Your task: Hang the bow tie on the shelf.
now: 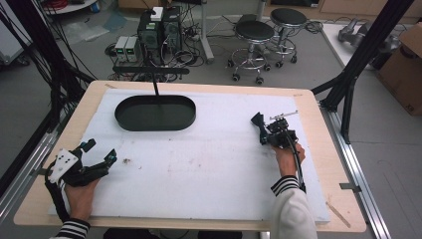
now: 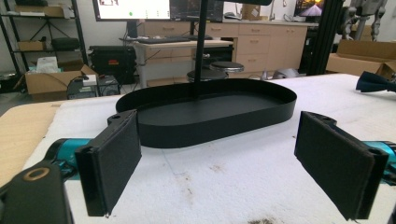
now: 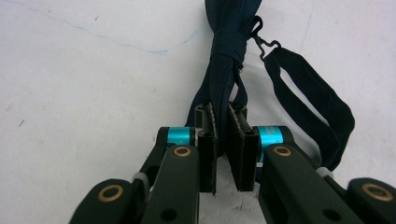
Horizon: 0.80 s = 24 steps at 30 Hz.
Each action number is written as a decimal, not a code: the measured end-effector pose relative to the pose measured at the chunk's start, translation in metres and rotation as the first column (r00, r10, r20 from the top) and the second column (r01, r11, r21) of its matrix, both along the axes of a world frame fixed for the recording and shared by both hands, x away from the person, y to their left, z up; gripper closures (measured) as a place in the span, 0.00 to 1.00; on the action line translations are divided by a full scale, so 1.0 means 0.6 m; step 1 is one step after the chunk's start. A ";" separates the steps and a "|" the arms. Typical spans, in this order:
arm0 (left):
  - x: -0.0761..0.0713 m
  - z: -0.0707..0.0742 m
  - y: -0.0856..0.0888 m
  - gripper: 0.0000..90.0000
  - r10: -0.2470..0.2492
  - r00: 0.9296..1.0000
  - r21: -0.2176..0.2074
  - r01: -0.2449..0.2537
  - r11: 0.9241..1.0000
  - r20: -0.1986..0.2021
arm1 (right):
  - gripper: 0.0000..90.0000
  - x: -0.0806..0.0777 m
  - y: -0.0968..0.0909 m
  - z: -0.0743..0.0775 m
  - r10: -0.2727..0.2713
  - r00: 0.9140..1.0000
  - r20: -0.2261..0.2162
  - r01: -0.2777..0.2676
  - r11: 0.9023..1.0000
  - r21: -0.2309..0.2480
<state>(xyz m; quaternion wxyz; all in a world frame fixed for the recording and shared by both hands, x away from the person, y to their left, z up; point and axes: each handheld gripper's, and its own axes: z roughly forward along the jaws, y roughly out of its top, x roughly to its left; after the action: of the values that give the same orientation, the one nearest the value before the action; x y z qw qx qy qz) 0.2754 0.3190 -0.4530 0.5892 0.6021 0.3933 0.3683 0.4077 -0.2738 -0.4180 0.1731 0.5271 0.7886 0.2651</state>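
Observation:
A dark navy bow tie [image 3: 229, 46] with a strap [image 3: 317, 98] and a small hook lies on the white mat. My right gripper [image 3: 223, 109] is shut on one wing of it. From above, the bow tie [image 1: 259, 122] sticks out ahead of the right gripper [image 1: 271, 135] at the table's right. A black oval tray [image 1: 154, 127] with an upright post [image 1: 156, 87] and a top bar stands at the back left. My left gripper [image 1: 101, 151] rests at the near left, open and holding nothing. In the left gripper view its pads [image 2: 116, 158] frame the tray [image 2: 210, 126], with the bow tie [image 2: 373, 83] far right.
The white foam mat [image 1: 209, 169] covers most of the wooden table [image 1: 318, 149]. A black frame strut [image 1: 356, 64] stands by the right edge. Two stools [image 1: 254, 35], computer boxes [image 1: 159, 30] with cables, and a cardboard box [image 1: 405, 64] sit on the floor beyond.

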 end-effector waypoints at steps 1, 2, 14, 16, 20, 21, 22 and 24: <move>0.000 0.000 0.000 0.17 0.000 1.000 0.002 0.000 1.000 0.000 | 0.93 0.000 0.000 0.000 -0.001 1.000 0.003 0.001 1.000 0.000; 0.000 0.000 0.000 0.17 0.000 1.000 0.002 0.000 1.000 0.001 | 0.93 -0.001 0.001 0.001 -0.001 1.000 0.002 0.001 1.000 0.007; 0.000 0.000 -0.001 0.17 -0.002 1.000 0.003 0.002 1.000 0.002 | 0.95 -0.007 0.007 0.013 0.019 0.998 0.067 -0.023 0.998 0.059; 0.000 0.000 -0.001 0.17 -0.002 1.000 0.003 0.002 1.000 0.002 | 0.95 -0.008 0.010 0.016 0.019 0.996 0.086 -0.024 0.998 0.063; 0.000 0.000 -0.001 0.17 -0.002 1.000 0.003 0.002 1.000 0.003 | 0.95 -0.010 0.012 0.021 0.020 0.992 0.127 -0.031 0.996 0.084; 0.000 0.000 -0.001 0.17 -0.002 1.000 0.003 0.002 1.000 0.002 | 0.95 -0.011 0.012 0.023 0.016 0.991 0.135 -0.028 0.995 0.092; 0.000 0.000 -0.001 0.17 -0.002 1.000 0.003 0.002 1.000 0.003 | 0.95 -0.012 0.012 0.024 0.014 0.989 0.146 -0.029 0.995 0.096; 0.000 0.000 -0.001 0.17 -0.002 1.000 0.003 0.002 1.000 0.003 | 0.95 -0.013 0.012 0.027 0.012 0.986 0.166 -0.029 0.994 0.102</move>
<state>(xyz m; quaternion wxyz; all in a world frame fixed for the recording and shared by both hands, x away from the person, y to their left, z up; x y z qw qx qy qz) 0.2752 0.3187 -0.4530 0.5891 0.6031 0.3913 0.3690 0.3997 -0.2668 -0.4017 0.2074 0.5033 0.7621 0.3505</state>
